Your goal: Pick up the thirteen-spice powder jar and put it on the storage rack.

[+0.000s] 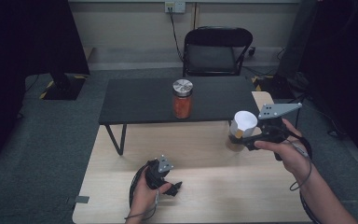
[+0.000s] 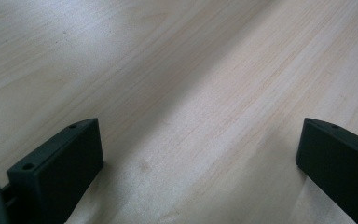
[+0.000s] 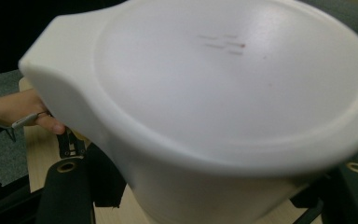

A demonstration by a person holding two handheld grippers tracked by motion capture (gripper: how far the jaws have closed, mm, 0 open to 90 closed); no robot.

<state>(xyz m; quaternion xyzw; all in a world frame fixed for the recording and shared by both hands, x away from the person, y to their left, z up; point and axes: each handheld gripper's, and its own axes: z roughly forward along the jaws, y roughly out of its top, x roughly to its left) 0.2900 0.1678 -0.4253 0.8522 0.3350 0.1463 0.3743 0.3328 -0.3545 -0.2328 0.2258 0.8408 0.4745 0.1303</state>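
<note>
Where the person's forearms came in at the near edge: the left gripper (image 1: 176,186) lay low on the pale wooden table (image 1: 205,196), in the left hand (image 1: 144,193)
Left gripper's jaws: in the left gripper view they stood wide apart with nothing but bare table (image 2: 182,102) between them, a spread the high view was too small to show
Right gripper (image 1: 247,140): held up off the table at the right, jaws clamped on the white cup (image 1: 243,123)
Cup up close: the right gripper view showed its smooth white inside (image 3: 233,88) with a few faint marks, tipped toward the camera, the left hand (image 3: 23,109) beyond it
Farther back: a jar with a metal lid (image 1: 182,99) and orange contents stood on the dark table (image 1: 135,100)
Farthest: a black chair (image 1: 216,51) by the wall
</note>
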